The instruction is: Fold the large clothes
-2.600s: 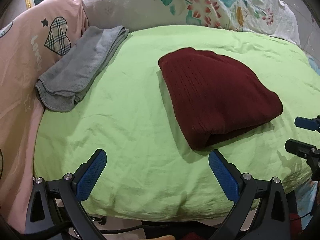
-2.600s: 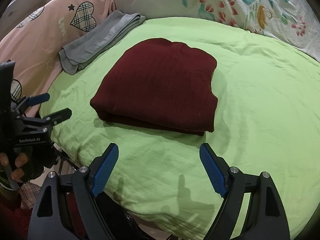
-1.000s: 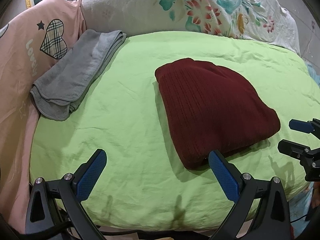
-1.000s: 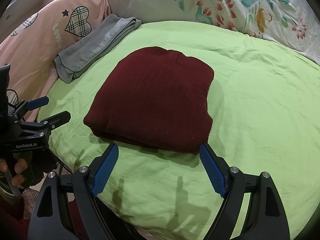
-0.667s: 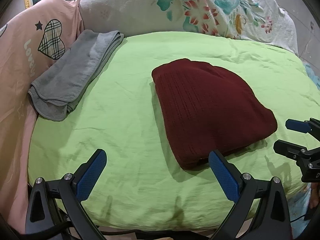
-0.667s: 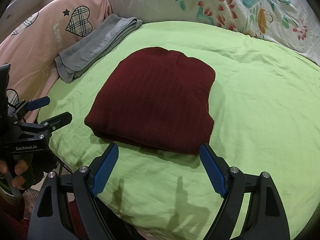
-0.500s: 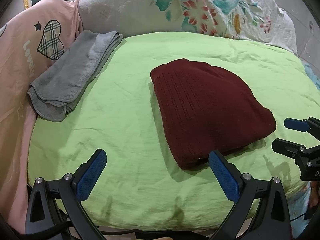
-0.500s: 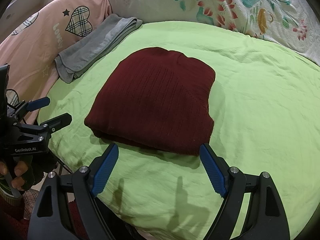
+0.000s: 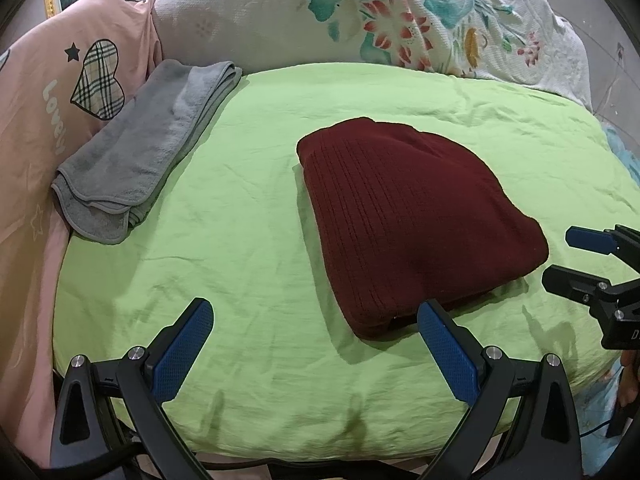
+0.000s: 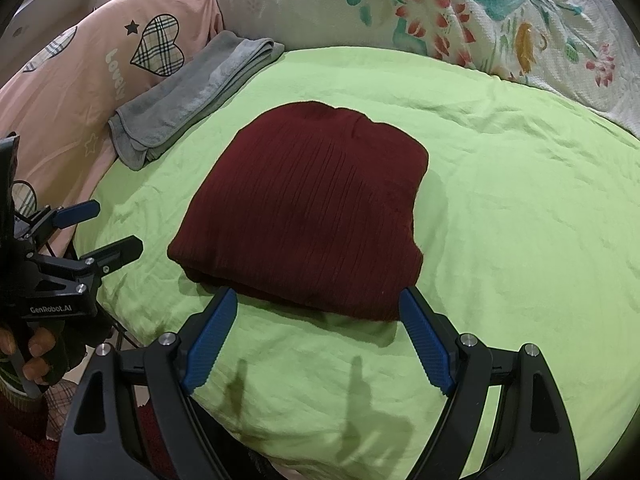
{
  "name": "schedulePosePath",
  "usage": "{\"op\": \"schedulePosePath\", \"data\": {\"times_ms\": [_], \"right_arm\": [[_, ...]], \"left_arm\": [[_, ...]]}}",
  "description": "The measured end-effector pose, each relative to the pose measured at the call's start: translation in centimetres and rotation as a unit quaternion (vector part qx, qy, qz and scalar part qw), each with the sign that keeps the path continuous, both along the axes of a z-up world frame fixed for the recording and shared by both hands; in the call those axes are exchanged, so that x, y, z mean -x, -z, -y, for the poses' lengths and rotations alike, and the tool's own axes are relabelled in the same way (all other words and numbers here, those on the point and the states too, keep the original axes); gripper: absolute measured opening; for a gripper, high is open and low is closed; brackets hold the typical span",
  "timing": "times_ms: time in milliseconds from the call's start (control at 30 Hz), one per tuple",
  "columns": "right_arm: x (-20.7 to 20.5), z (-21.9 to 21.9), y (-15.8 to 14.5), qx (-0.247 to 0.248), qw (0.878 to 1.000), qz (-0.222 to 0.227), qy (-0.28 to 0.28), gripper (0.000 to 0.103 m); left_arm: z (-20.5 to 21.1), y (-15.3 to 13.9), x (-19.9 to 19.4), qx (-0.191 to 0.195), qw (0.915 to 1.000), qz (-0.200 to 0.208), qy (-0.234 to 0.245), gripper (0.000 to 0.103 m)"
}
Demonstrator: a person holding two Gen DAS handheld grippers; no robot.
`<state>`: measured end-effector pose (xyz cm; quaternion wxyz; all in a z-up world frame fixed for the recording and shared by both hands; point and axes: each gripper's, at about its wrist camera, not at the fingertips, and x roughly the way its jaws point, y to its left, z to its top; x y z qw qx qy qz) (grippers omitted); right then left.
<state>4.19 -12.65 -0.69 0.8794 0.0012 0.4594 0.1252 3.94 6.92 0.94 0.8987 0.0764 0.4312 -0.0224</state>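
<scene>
A dark red knitted garment (image 9: 412, 216) lies folded into a thick rectangle on the light green bed sheet (image 9: 248, 240); it also shows in the right wrist view (image 10: 308, 216). My left gripper (image 9: 316, 344) is open and empty, held over the near edge of the bed, its right finger just in front of the garment's near corner. My right gripper (image 10: 316, 336) is open and empty, its fingertips just short of the garment's near edge. Each gripper shows at the side of the other's view, the right one (image 9: 576, 260) and the left one (image 10: 104, 232), both open.
A folded grey towel (image 9: 140, 160) lies at the bed's left edge, against a pink quilt with plaid hearts (image 9: 52, 92). A white floral blanket (image 9: 380, 20) is bunched along the far side. The sheet (image 10: 520, 220) lies bare right of the garment.
Both grippers have moved slightly forward toward the garment since 2.6 s ago, then nearly stopped. The garment has not moved. Both grippers stay open.
</scene>
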Motion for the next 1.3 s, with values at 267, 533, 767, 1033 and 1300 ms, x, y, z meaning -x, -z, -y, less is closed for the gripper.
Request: {"op": "schedulePosePath", "data": {"times_ms": [267, 533, 767, 1033, 1300], "right_arm": [[-0.54, 0.32, -0.51, -0.003, 1.000, 0.004, 0.001, 0.083], [-0.44, 0.15, -0.57, -0.003, 1.000, 0.006, 0.002, 0.083], [-0.48, 0.23, -0.64, -0.003, 1.000, 0.006, 0.001, 0.083], [-0.42, 0.15, -0.63, -0.003, 1.000, 0.005, 0.002, 0.083], [-0.26, -0.04, -0.67, -0.002, 1.000, 0.004, 0.002, 0.083]], "left_arm": [[0.05, -0.11, -0.27, 0.000, 1.0000, 0.003, 0.001, 0.102], [0.12, -0.25, -0.22, 0.000, 1.0000, 0.005, 0.003, 0.102], [0.12, -0.53, -0.25, 0.000, 1.0000, 0.009, 0.001, 0.102], [0.27, -0.66, -0.32, -0.004, 0.9999, 0.011, 0.004, 0.102], [0.13, -0.58, -0.60, -0.001, 1.0000, 0.009, 0.001, 0.102]]}}
